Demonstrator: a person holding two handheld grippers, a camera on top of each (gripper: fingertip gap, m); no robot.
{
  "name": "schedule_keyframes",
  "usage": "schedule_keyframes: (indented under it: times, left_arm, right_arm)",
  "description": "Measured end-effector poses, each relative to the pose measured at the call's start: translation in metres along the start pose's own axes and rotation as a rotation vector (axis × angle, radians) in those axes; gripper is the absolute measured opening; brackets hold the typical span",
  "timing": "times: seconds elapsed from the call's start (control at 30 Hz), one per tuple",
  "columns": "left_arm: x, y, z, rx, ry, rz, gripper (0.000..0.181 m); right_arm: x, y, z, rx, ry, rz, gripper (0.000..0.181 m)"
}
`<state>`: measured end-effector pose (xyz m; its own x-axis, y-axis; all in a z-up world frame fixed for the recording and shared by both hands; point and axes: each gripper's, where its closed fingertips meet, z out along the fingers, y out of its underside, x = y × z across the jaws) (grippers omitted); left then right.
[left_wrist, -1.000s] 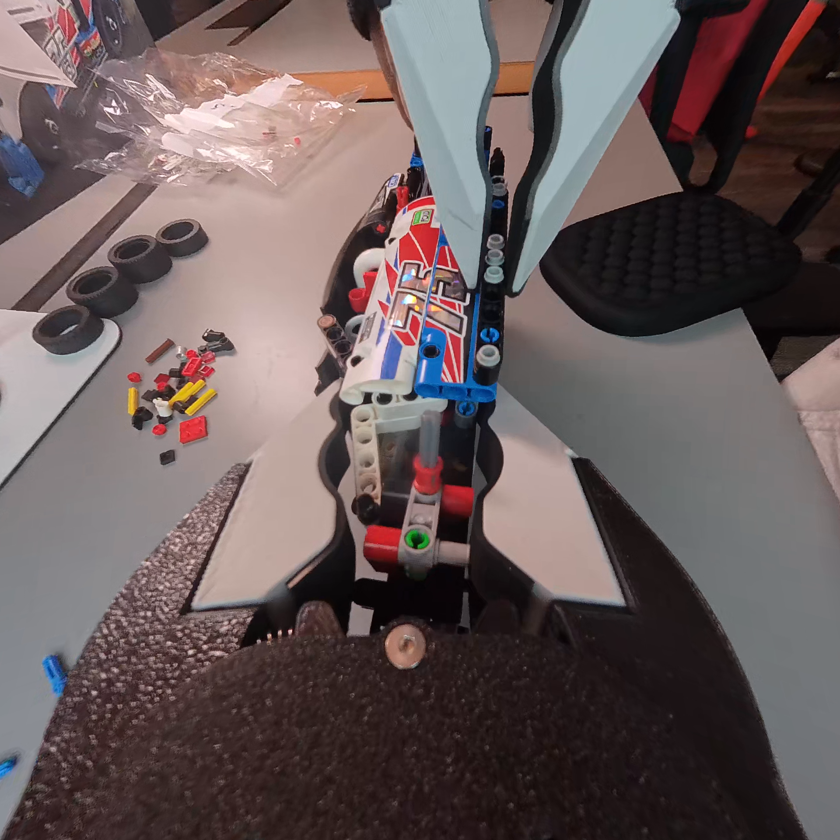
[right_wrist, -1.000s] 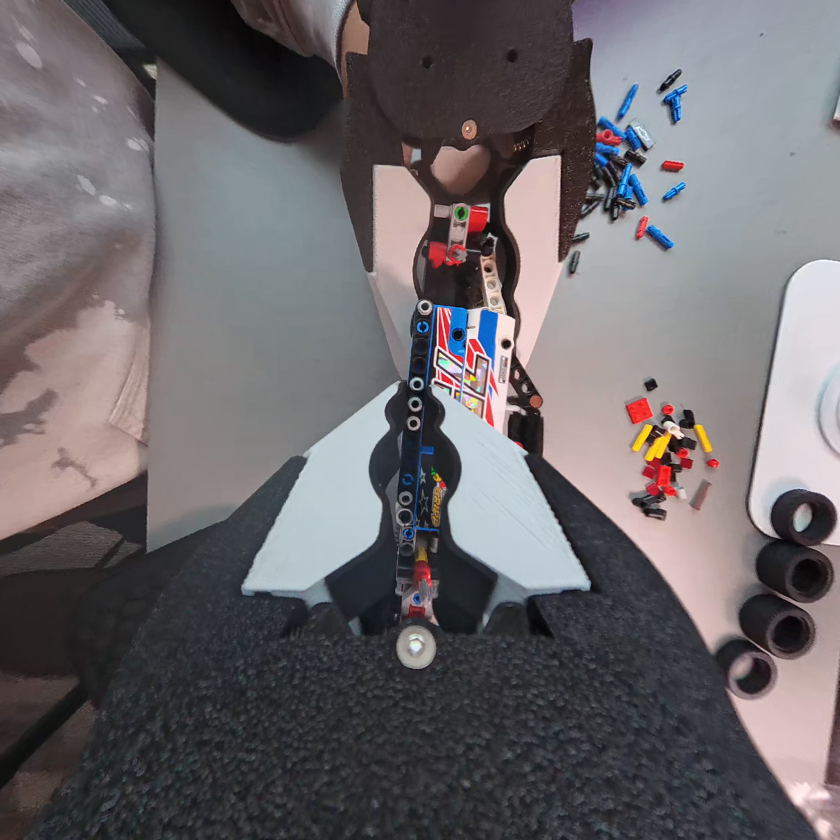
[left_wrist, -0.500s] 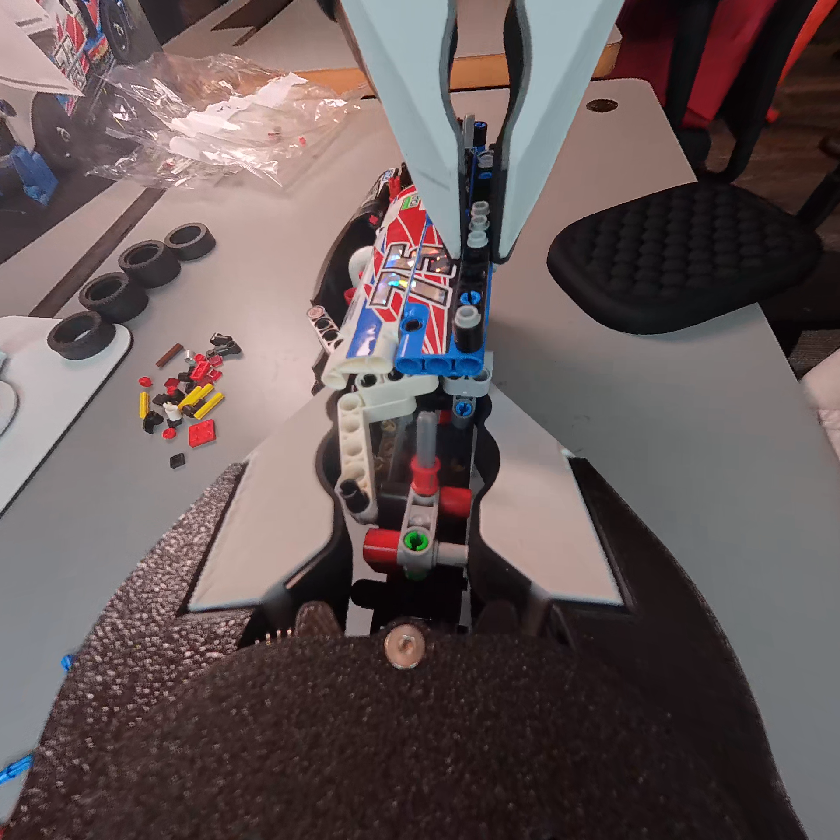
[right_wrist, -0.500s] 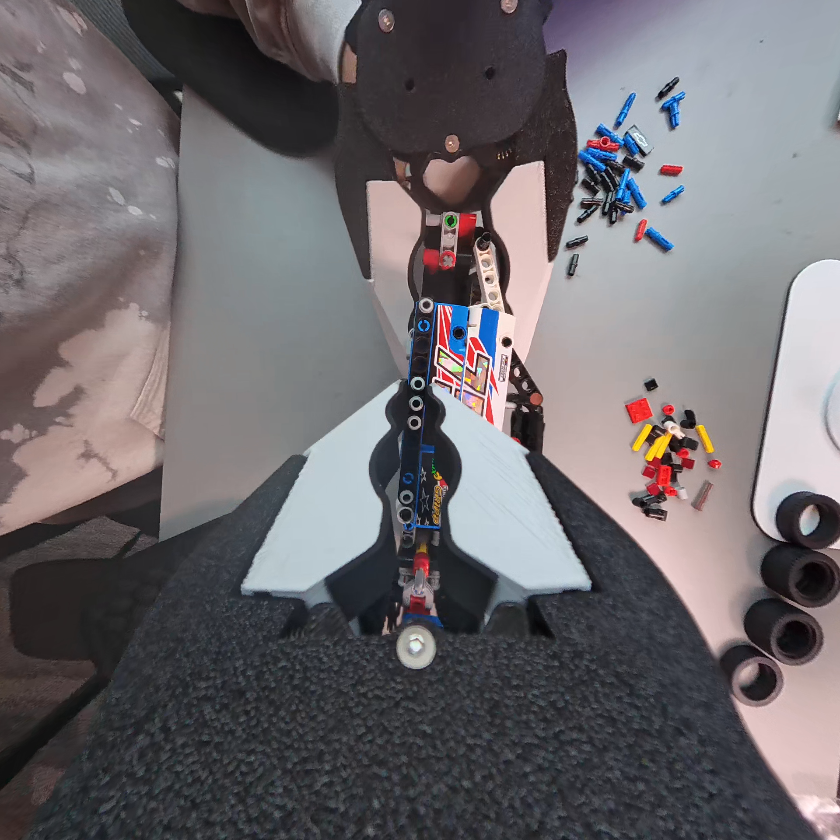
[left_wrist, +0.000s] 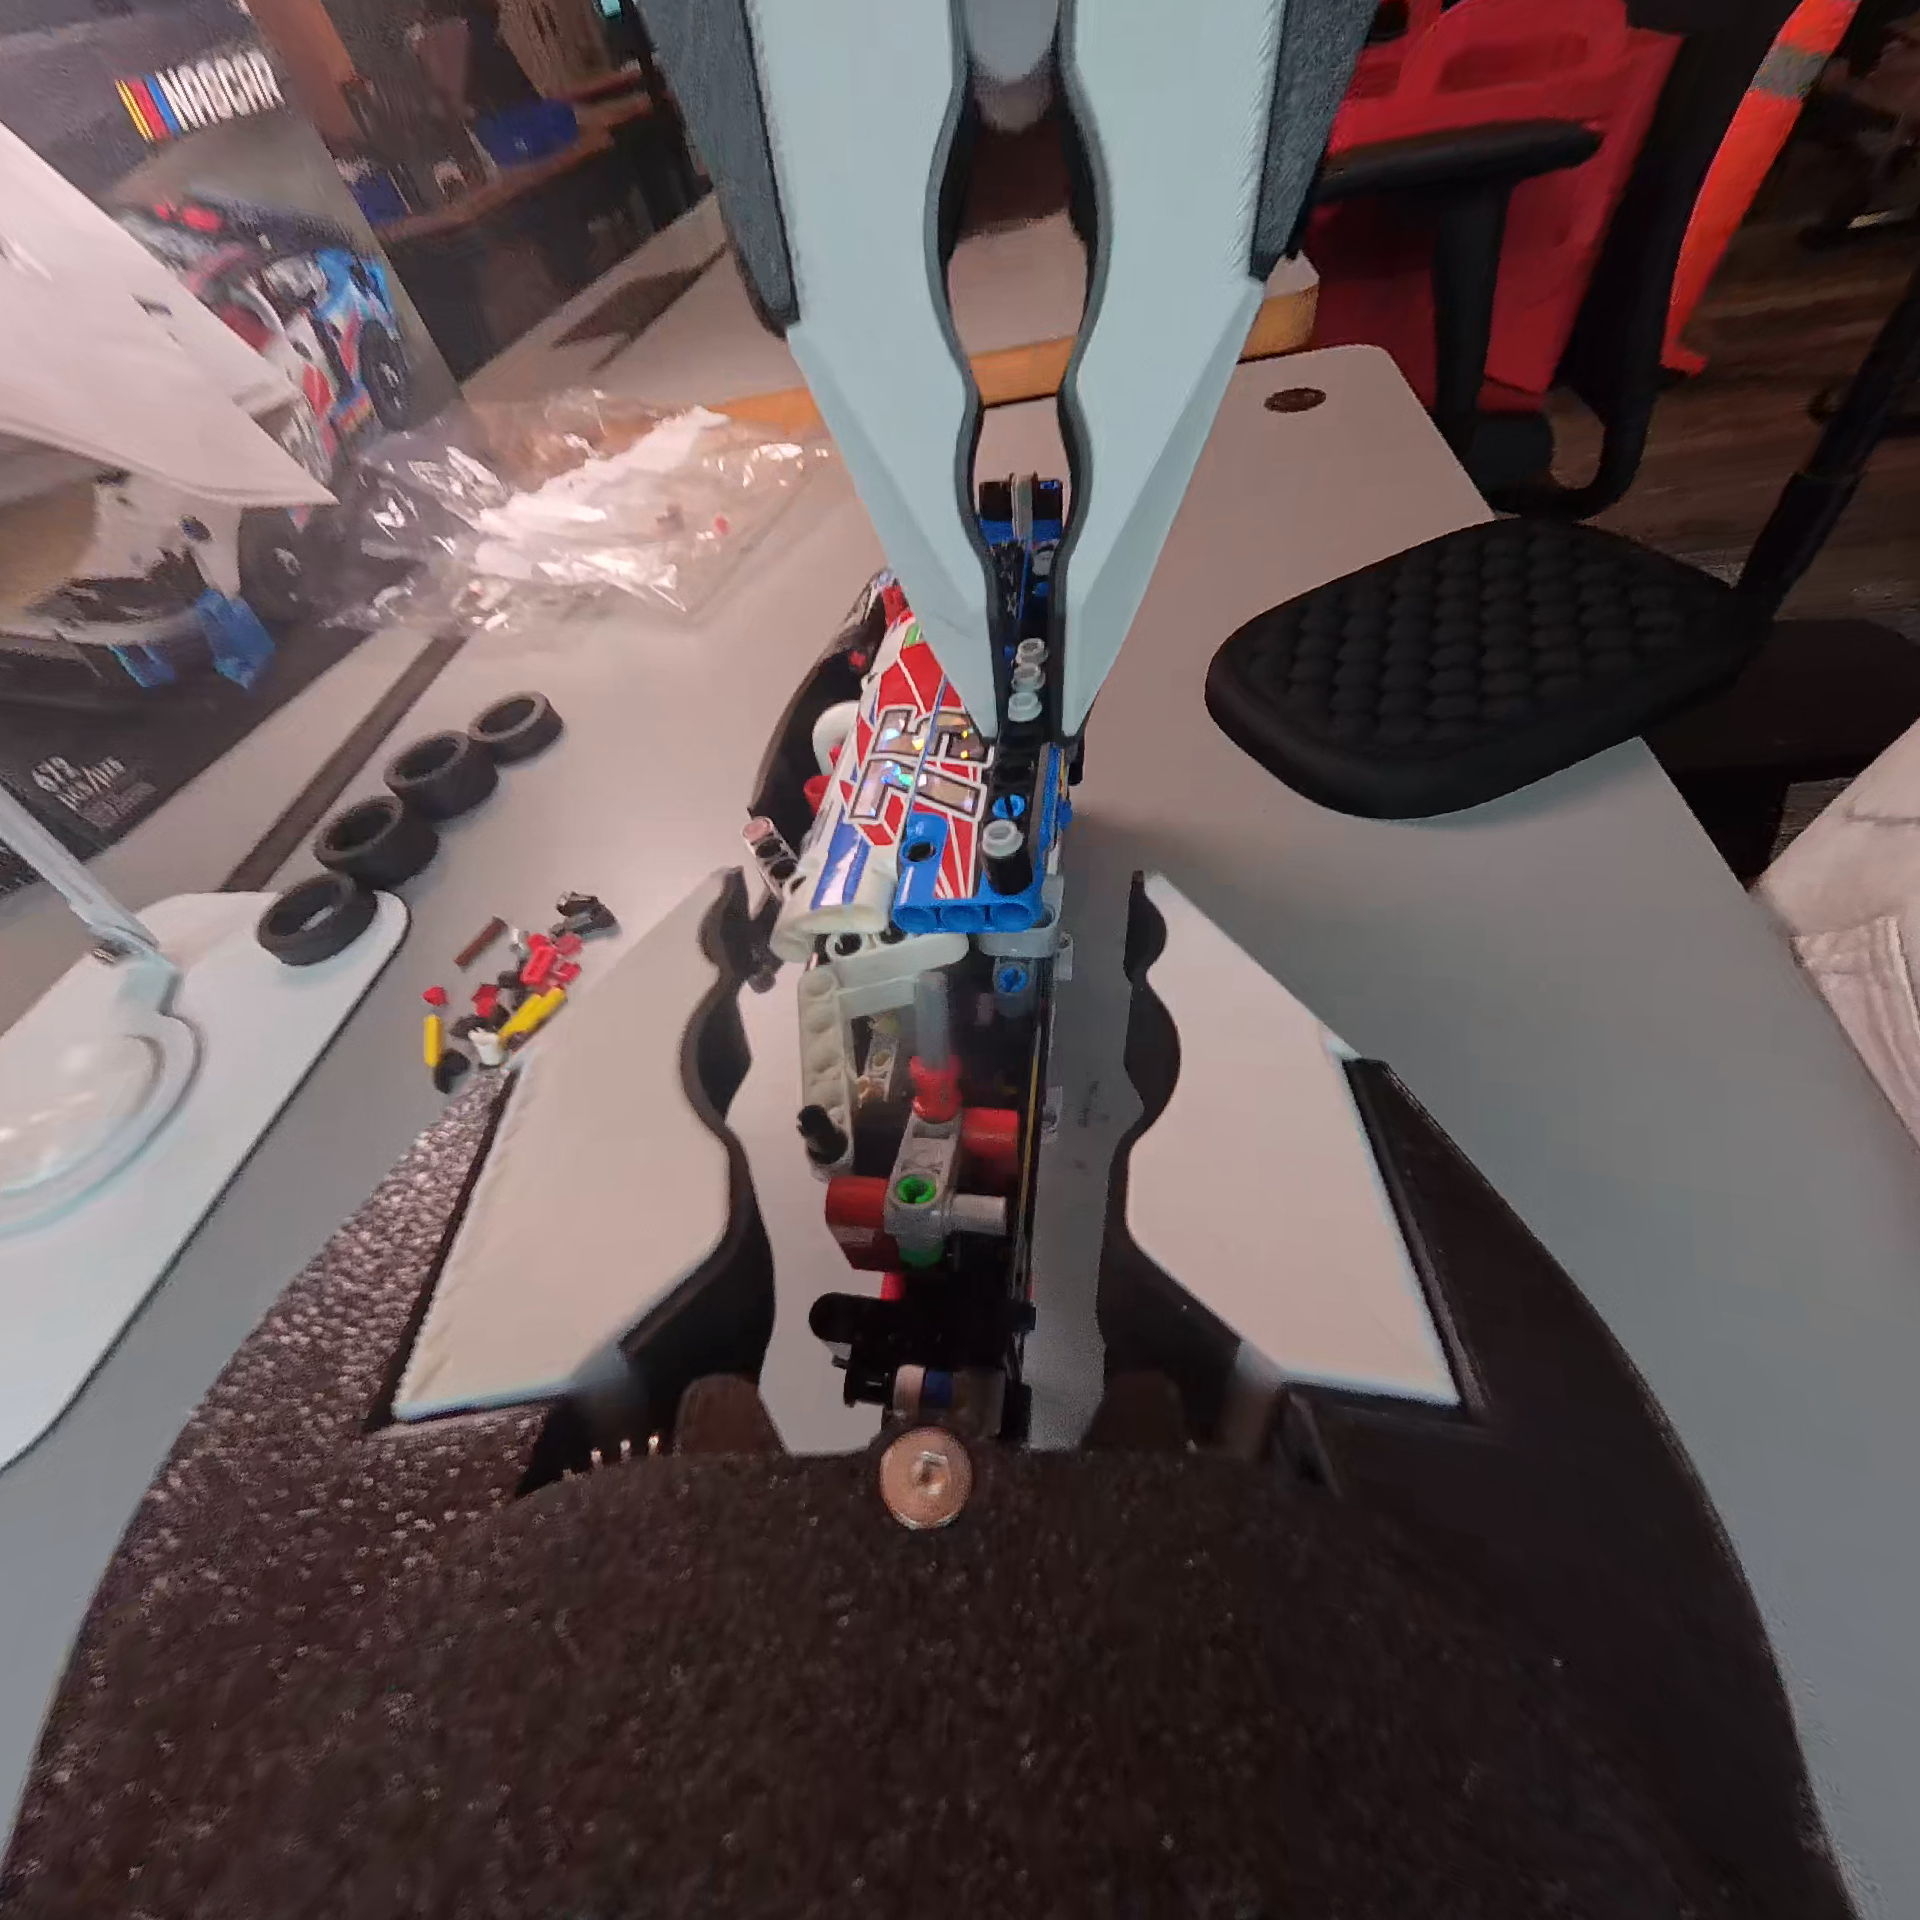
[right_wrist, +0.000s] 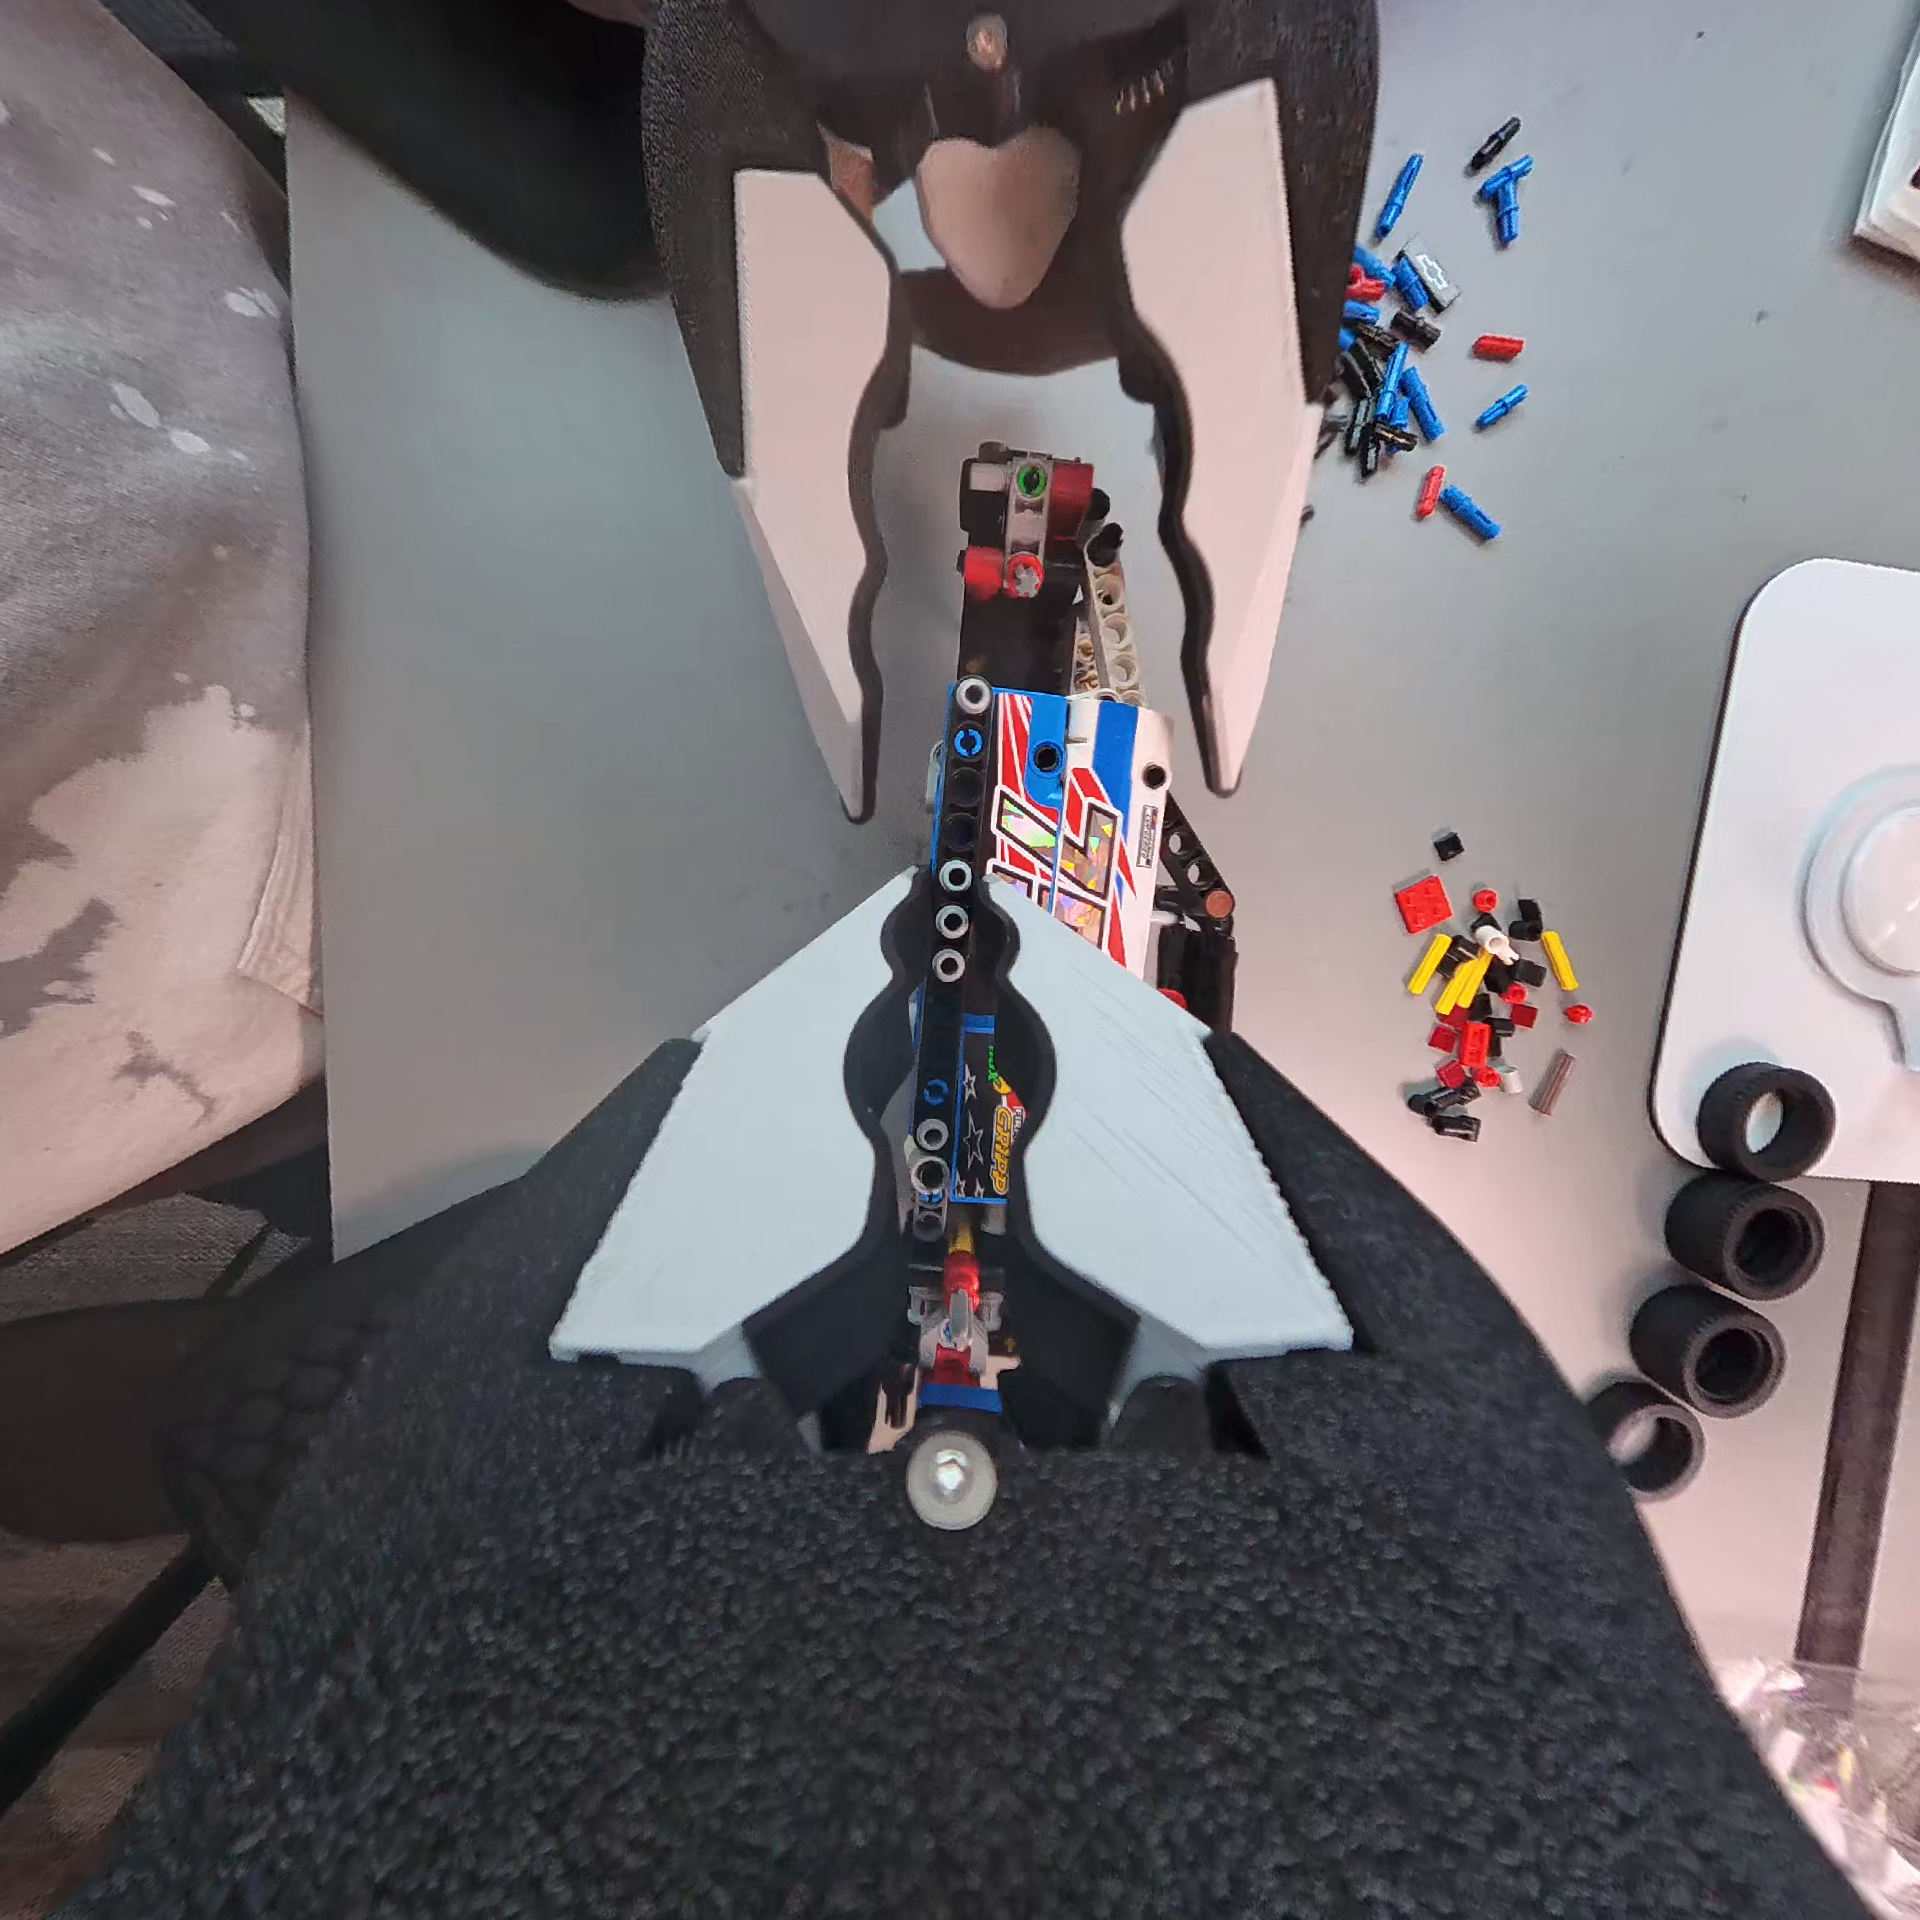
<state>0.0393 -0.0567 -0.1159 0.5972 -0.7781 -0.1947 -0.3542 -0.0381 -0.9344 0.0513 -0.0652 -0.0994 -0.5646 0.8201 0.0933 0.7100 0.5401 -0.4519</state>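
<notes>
A partly built toy car model (left_wrist: 914, 800) of blue, white, red and black brick pieces lies lengthwise between my two grippers above the grey table (left_wrist: 1351, 935). My right gripper (right_wrist: 953, 883) is shut on the model's black side beam, and it shows at the top of the left wrist view (left_wrist: 1029, 722). My left gripper (left_wrist: 932, 894) is open, with its fingers standing apart on either side of the model's near end and not touching it. It also shows at the top of the right wrist view (right_wrist: 1039, 800). The model (right_wrist: 1070, 831) reaches from one gripper to the other.
Several black tyres (left_wrist: 436, 774) and a pile of small red, yellow and black pieces (left_wrist: 509, 997) lie left of the model. Blue and black pins (right_wrist: 1392, 364) are scattered nearby. A white stand base (left_wrist: 208, 997), a plastic bag (left_wrist: 582, 520) and a black chair seat (left_wrist: 1475, 665) surround them. Less than 4 cm separates the two grippers' tips.
My left gripper has opened and let go of the model's end. My right gripper stays shut on the model and holds it alone.
</notes>
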Motion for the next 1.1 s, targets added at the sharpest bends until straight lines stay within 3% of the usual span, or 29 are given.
schedule_keyframes:
  times: [0.17, 0.7, 0.93, 1.1]
  left_arm:
    - [0.002, -0.007, 0.001, 0.021, 0.021, 0.04, 0.042]
    - [0.006, -0.005, 0.001, -0.002, -0.018, 0.095, 0.04]
    - [0.007, -0.007, 0.003, 0.027, -0.059, 0.133, 0.037]
    - [0.014, -0.013, 0.005, 0.035, -0.072, 0.22, 0.024]
  right_arm:
    - [-0.004, 0.0, 0.001, -0.011, -0.042, -0.019, 0.007]
    - [-0.005, -0.013, 0.008, 0.024, -0.017, -0.06, 0.006]
    - [-0.005, -0.012, 0.003, 0.154, -0.138, 0.069, 0.005]
    - [-0.004, -0.01, 0.0, 0.179, -0.178, 0.074, 0.005]
